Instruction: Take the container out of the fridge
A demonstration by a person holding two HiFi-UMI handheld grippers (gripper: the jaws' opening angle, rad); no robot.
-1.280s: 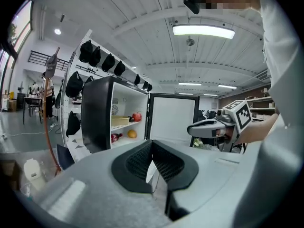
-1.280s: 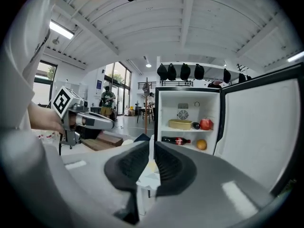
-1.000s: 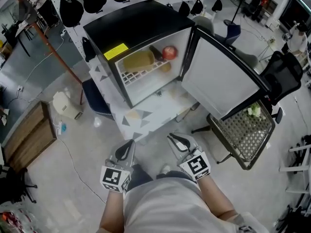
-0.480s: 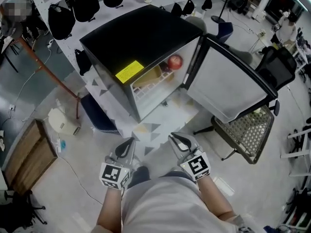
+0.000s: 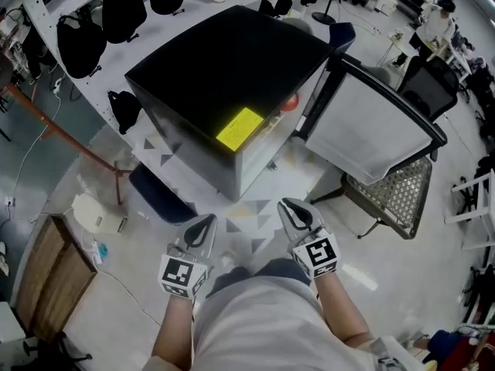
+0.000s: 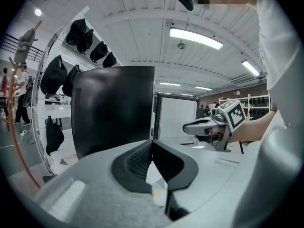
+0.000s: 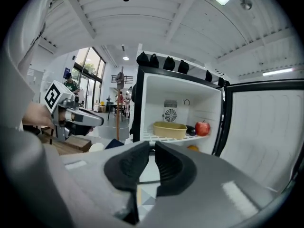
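The yellow container (image 7: 169,129) sits on the wire shelf inside the open black fridge (image 5: 232,72), next to a red apple (image 7: 203,127). In the head view the fridge's top hides the container; only a sliver of the apple (image 5: 288,103) shows. My left gripper (image 5: 209,219) is shut and empty, held low in front of the person's body, well short of the fridge. My right gripper (image 5: 288,204) is also shut and empty, level with it. In the gripper views, the left gripper (image 6: 152,144) faces the fridge's black side and the right gripper (image 7: 153,148) faces the open interior.
The fridge door (image 5: 379,130) stands wide open to the right. Behind it is a mesh chair (image 5: 394,199). A dark item (image 7: 190,130) lies beside the apple, with an orange item (image 7: 192,148) below the shelf. A yellow sticker (image 5: 240,127) marks the fridge top. Black bags (image 5: 77,41) hang at the back left.
The head view has shifted over the fridge, so its top now hides the shelf and container that showed before. Both grippers stay shut, low by the body.
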